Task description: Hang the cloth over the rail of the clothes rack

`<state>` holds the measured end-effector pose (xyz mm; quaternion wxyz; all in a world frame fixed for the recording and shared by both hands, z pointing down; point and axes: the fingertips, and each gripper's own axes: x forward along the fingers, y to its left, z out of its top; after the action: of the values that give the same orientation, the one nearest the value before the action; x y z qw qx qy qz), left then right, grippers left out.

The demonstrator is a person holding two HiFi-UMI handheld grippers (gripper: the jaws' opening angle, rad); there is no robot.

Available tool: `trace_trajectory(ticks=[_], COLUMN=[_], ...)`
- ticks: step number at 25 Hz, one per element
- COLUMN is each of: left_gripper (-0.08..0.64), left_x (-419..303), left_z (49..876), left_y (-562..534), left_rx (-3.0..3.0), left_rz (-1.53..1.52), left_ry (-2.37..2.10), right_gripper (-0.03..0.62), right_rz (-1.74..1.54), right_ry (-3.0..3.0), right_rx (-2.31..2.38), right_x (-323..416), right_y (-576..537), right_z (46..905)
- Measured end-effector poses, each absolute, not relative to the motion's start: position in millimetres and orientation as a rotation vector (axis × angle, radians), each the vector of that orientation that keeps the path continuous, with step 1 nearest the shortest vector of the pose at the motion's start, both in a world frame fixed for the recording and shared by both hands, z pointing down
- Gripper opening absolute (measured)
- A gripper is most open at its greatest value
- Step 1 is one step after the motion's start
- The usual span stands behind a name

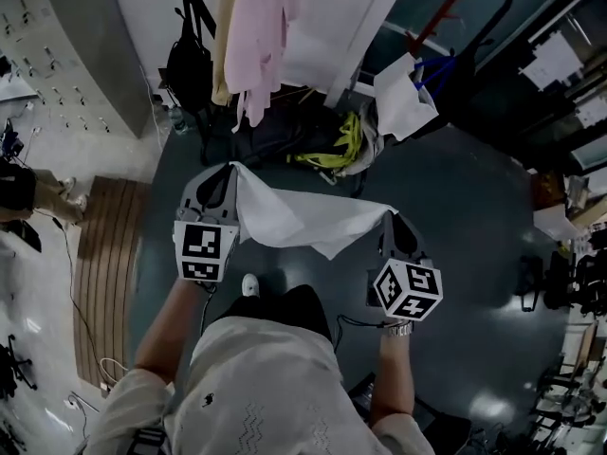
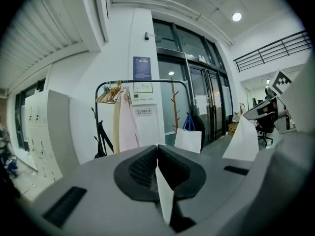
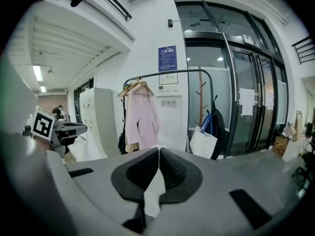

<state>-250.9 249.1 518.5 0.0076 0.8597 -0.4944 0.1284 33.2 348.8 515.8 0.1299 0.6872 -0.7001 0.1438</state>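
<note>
A white cloth [image 1: 294, 218] is held stretched across the centre of the head view. One corner is clamped in the closed left claw [image 1: 230, 171] and the other in the closed right claw [image 1: 393, 216]. The clothes rack [image 3: 167, 73] is seen at upper centre of the right gripper view, well apart.

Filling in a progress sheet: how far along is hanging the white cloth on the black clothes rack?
Done: the white fabric cloth is picked up, and the left tool and right tool are each shut on an end. In hand: it hangs spread between them, facing the black metal clothes rack ahead. Left: get to the rack and drape the cloth over its top rail, where a pink garment already hangs.
</note>
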Motion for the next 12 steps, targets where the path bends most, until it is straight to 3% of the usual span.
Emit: trace_trajectory(ticks=[12], left_gripper=[0.017], left_x=[-118], left_z=[467], left_y=[74], left_rx=[2.868], left_rz=[0.445], left_ry=[-1.414], right_gripper=[0.021], right_rz=[0.334], right_ry=[-2.195], right_rx=[1.804], right_x=[90], right_y=[142], right_z=[477])
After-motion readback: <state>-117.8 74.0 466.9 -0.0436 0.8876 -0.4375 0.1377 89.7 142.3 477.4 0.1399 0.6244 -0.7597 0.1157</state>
